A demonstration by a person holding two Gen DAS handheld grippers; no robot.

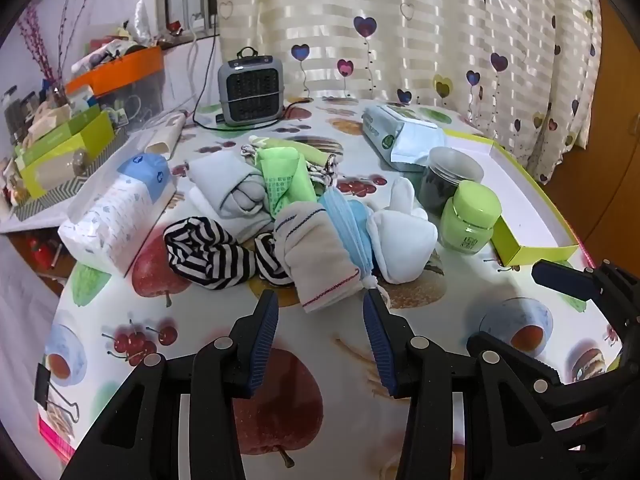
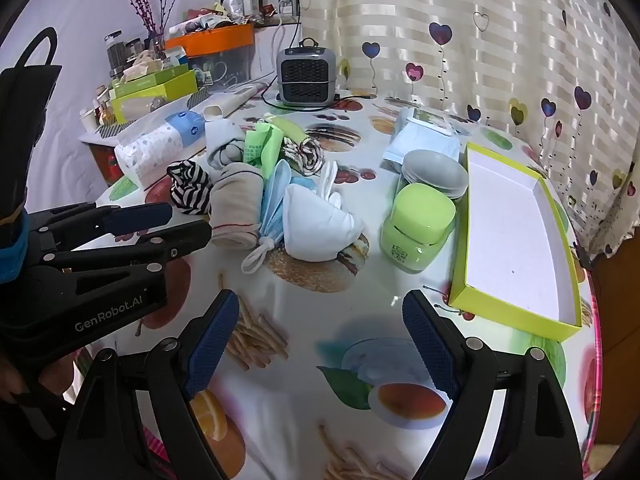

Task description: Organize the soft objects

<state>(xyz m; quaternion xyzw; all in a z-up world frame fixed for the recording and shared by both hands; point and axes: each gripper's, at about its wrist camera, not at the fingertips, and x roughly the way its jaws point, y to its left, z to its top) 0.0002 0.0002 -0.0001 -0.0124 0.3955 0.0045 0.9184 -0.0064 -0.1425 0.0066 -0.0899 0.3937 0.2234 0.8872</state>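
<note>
Beige sock (image 1: 320, 256), folded, red stitching at its near edge, lies at the front of a soft pile mid-table. Touching it: blue mask (image 1: 346, 226) on one side, striped sock (image 1: 204, 250) on the other. White sock (image 1: 400, 240) just beyond the mask; grey cloth (image 1: 236, 192) and green bag (image 1: 286, 184) behind.

Left gripper (image 1: 320, 310) angled down, jaws partly open, nothing between them, tips just short of the beige sock's near edge. Right gripper (image 2: 320, 322) wide open, empty, over bare tablecloth (image 1: 328, 360), well short of the pile.

Green tray (image 2: 516, 236) stands empty at the right, probably the destination. Green jar (image 2: 416, 232) and dark jar (image 2: 436, 176) sit between pile and tray.

Risks, judged: mask loop (image 2: 256, 260) lies beside the sock, so a closing jaw could snag it and drag the mask along. A carry toward the tray could clip the green jar.
</note>
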